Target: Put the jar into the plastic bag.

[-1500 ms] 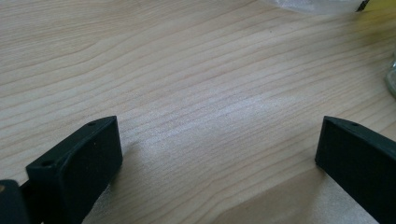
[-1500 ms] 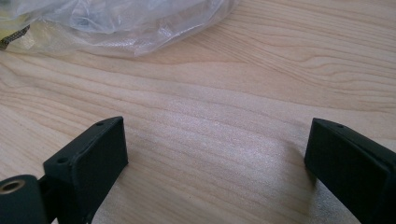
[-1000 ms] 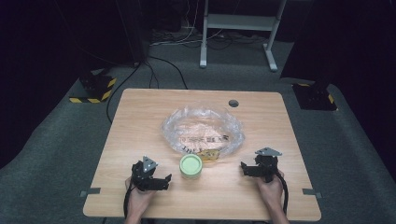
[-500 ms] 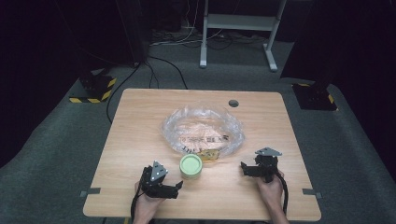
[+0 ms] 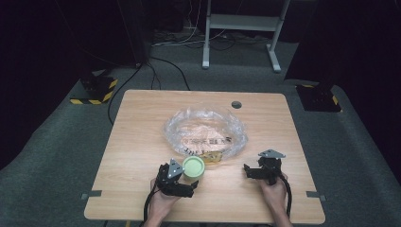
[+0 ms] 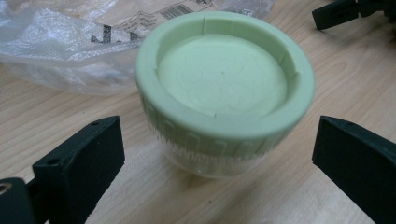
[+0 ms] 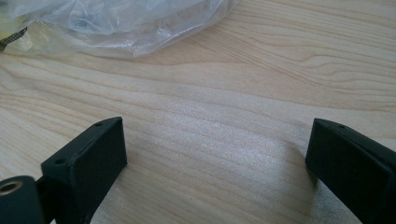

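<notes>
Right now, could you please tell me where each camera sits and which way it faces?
High view: above the near edge, facing forward and down on the wooden table; both hands show.
Left tool view: on the left tool, facing the green-lidded clear jar.
Right tool view: on the right tool, facing bare wood.
All share the crinkled clear plastic bag.

In the left gripper view the jar's (image 6: 224,93) clear lower body is blurred, so what it holds cannot be told. The plastic bag (image 6: 65,42) is cut off by the top edge, its printed label unreadable. In the high view the yellow thing (image 5: 213,157) under the bag is too small to identify.
</notes>
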`<state>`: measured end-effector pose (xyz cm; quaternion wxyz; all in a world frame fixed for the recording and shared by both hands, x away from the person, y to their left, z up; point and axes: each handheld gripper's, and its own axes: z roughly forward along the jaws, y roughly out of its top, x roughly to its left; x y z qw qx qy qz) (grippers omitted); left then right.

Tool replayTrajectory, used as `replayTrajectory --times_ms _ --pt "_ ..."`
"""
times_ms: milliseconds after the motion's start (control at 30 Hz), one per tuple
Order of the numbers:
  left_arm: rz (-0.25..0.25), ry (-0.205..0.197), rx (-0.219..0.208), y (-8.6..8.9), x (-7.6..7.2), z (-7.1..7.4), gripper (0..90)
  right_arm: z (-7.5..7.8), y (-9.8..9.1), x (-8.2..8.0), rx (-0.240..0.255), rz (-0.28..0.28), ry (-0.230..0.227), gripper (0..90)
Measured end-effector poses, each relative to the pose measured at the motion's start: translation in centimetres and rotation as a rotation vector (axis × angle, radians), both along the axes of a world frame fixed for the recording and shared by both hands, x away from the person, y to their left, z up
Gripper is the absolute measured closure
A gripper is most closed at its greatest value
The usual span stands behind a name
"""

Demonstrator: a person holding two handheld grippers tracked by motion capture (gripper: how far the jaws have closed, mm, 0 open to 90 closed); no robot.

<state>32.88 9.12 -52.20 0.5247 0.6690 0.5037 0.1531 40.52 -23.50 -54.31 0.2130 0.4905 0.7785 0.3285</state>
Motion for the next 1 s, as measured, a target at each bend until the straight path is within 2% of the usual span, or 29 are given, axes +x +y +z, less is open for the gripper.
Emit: replayTrajectory --times_ms 233,333,367,467,500,667,867,1000 --pt "0.021 -0.007 -0.021 -0.9 1.0 -0.2 4.1 0.0 0.0 0.0 0.000 0.000 0.000 4.8" --pt "0.014 -0.013 -0.010 -1.2 1.1 -0.1 5.0 0.0 0.0 0.0 -0.001 0.000 0.000 4.8" --pt "0.018 -0.017 -0.018 -1.4 1.2 -0.1 5.4 0.0 0.0 0.0 0.000 0.000 0.000 4.8" --pt "0.015 -0.020 -0.012 -1.6 1.3 -0.1 7.8 0.0 0.0 0.0 0.000 0.000 0.000 4.8" --pt "0.022 -0.034 -0.001 -1.8 1.4 -0.1 8.8 0.0 0.0 0.0 -0.001 0.000 0.000 4.8" --pt "0.014 -0.050 0.024 -1.8 1.4 0.0 10.8 0.0 0.0 0.0 -0.001 0.000 0.000 4.8" --pt "0.010 -0.040 0.025 -1.7 1.3 0.1 11.1 0.0 0.0 0.0 -0.001 -0.001 0.000 4.8" --pt "-0.013 -0.030 0.012 -1.6 1.0 0.8 11.1 0.0 0.0 0.0 -0.001 -0.001 0.000 4.8"
